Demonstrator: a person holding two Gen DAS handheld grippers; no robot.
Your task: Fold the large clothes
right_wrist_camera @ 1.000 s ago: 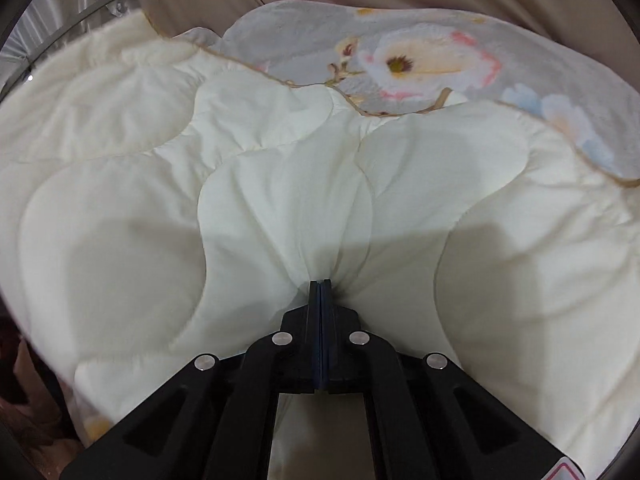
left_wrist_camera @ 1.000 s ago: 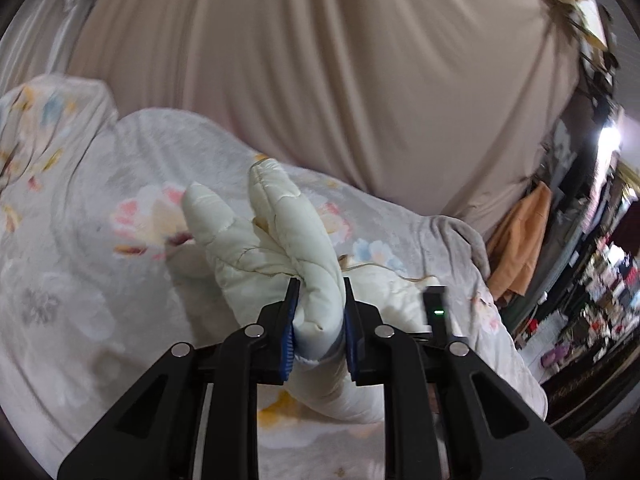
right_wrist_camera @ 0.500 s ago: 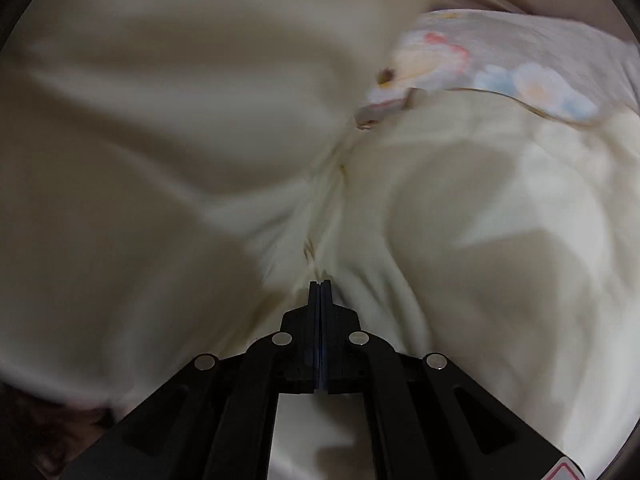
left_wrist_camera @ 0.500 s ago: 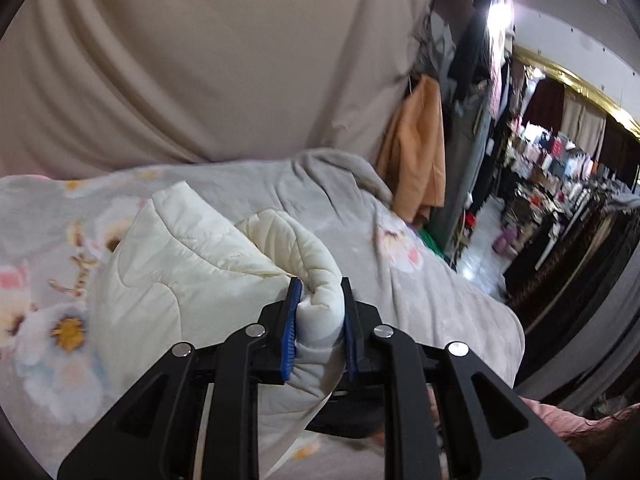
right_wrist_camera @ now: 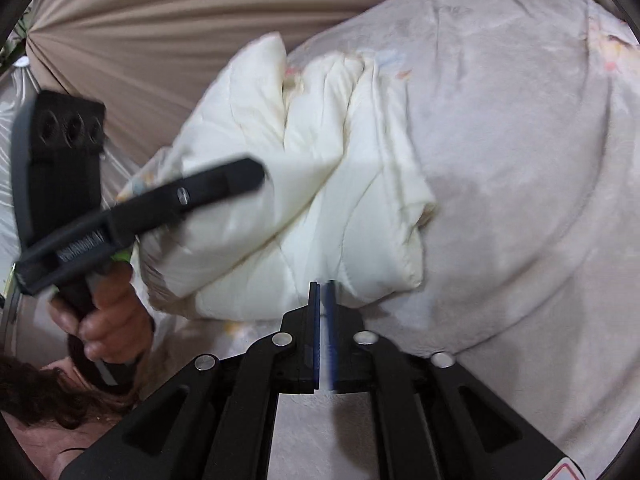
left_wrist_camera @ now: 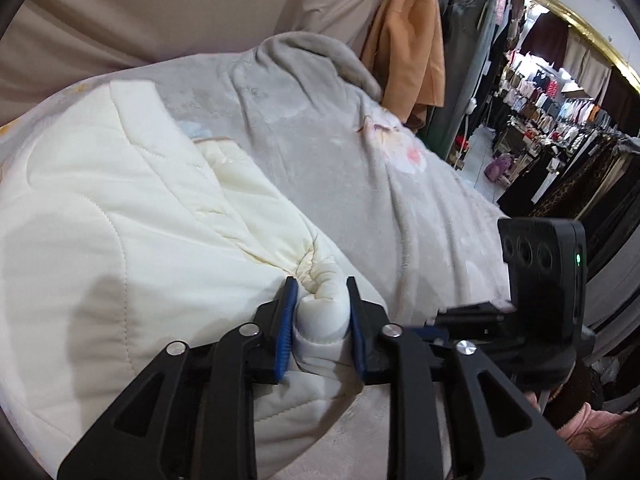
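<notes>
Puffy cream quilted coat point(left_wrist_camera: 120, 216): we just laid it down, folded, on the grey flowery bed blanket point(left_wrist_camera: 320, 128).
Left tongs point(left_wrist_camera: 322, 312): loosening, coat between.
Right tongs point(right_wrist_camera: 323, 312): opening, empty.

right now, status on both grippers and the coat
Left gripper jaws just eased, cream coat cuff between them. Right gripper just cracked open, holding nothing. Coat bunched on grey blanket. Nothing in the way.
</notes>
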